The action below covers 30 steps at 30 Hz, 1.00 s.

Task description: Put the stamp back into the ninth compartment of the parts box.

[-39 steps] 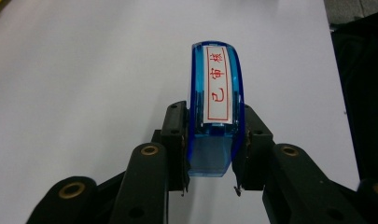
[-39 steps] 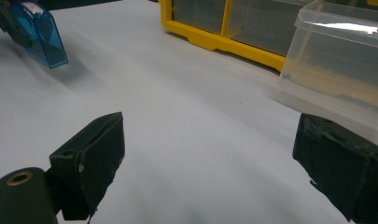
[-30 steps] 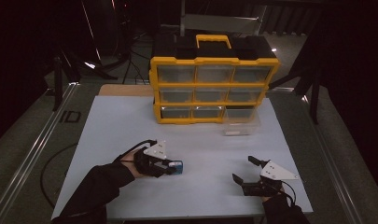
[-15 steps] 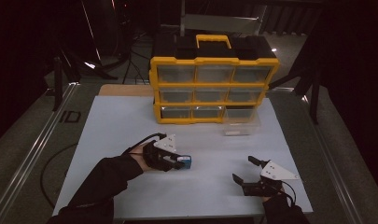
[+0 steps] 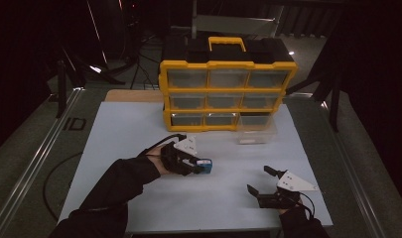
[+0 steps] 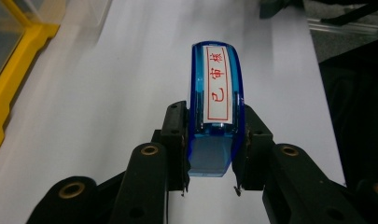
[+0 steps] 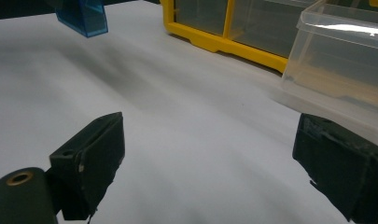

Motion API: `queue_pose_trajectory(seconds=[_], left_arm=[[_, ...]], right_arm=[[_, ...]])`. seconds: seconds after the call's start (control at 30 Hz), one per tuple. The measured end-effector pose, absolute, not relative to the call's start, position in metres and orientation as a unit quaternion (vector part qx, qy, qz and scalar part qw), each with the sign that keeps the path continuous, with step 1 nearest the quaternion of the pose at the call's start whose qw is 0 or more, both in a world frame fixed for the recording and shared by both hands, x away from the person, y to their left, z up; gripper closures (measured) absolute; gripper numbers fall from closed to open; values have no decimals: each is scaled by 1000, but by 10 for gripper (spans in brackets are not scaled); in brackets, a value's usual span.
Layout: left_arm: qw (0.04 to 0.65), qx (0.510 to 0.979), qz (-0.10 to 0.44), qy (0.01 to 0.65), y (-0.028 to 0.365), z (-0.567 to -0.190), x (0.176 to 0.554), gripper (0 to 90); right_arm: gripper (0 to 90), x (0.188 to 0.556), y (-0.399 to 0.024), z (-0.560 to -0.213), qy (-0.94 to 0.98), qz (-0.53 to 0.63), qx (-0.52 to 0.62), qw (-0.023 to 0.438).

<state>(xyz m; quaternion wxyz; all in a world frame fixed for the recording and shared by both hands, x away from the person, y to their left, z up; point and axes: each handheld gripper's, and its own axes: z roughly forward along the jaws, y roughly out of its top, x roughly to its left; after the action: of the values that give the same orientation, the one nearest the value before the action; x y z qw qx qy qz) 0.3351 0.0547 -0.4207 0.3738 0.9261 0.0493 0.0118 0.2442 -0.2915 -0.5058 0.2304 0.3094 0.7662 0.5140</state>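
stamp (image 6: 216, 116): blue, red-on-white label | organizer (image 5: 227, 84): yellow, black

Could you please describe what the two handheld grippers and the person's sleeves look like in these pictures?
Both are black two-jaw tools. The left gripper and right gripper each carry a pale grey three-cornered plate on top and trail a black cable. Brass-coloured rivets mark the jaw links, and the fingers end in blocky black pads. The sleeves are black.

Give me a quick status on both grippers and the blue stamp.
Left gripper shut on translucent blue plastic stamp, red-lettered label up. Right gripper open, nothing between its jaws. Clear plastic drawer out on white table, apart from both.
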Motion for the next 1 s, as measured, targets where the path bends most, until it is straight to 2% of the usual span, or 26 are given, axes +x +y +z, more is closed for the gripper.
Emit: queue_pose_trajectory(seconds=[1.0], left_arm=[[398, 916, 31, 38, 13, -382, 363, 698]], right_arm=[[92, 244, -291, -506, 769, 513, 308, 226]])
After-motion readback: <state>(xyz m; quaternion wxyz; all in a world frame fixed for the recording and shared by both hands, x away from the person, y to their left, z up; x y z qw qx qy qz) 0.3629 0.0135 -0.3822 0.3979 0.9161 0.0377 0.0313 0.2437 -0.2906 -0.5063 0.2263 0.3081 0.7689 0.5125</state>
